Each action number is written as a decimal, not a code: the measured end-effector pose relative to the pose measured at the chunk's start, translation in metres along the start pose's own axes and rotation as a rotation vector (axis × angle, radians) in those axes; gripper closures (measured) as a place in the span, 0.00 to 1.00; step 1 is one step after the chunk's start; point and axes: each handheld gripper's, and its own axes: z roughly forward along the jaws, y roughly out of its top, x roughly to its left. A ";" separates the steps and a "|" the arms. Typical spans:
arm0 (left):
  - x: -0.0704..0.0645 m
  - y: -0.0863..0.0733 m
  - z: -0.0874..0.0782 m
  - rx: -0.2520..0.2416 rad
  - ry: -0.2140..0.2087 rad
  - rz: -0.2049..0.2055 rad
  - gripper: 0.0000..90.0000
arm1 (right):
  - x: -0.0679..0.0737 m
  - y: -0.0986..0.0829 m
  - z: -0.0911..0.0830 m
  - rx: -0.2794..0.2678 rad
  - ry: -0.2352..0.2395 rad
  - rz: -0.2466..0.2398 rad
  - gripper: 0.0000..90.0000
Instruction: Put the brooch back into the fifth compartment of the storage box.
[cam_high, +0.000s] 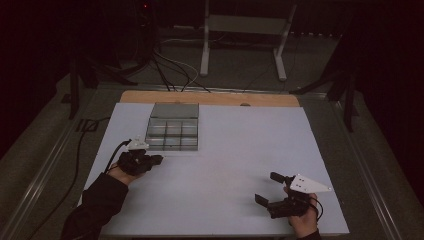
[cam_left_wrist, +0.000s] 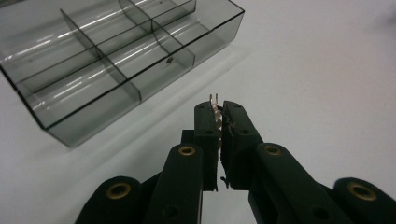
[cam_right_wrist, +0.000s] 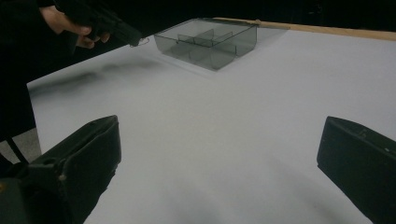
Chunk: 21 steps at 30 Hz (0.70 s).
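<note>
Flanking the left hand-held gripper (cam_high: 159, 159) — compartment box (cam_high: 172, 127)

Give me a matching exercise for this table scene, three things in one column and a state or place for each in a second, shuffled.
Things:
1. left tool
2. right tool
3. clear smoky plastic compartment box

States or places:
A. jaws spread wide, nothing between them
B. at the far left of the white table, its compartments look empty
C. shut on a small springy metal part

Pairs: 1-C, 2-A, 3-B
</note>
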 end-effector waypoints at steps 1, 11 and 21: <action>0.000 0.001 0.000 -0.003 -0.001 0.003 0.97 | 0.000 0.000 0.000 0.000 0.000 0.001 0.00; 0.006 0.011 0.001 -0.025 0.002 0.006 0.97 | 0.000 0.000 0.000 0.001 -0.001 0.002 0.00; 0.011 0.020 0.007 -0.034 0.001 0.015 0.97 | 0.000 -0.001 0.000 -0.001 -0.005 0.004 0.00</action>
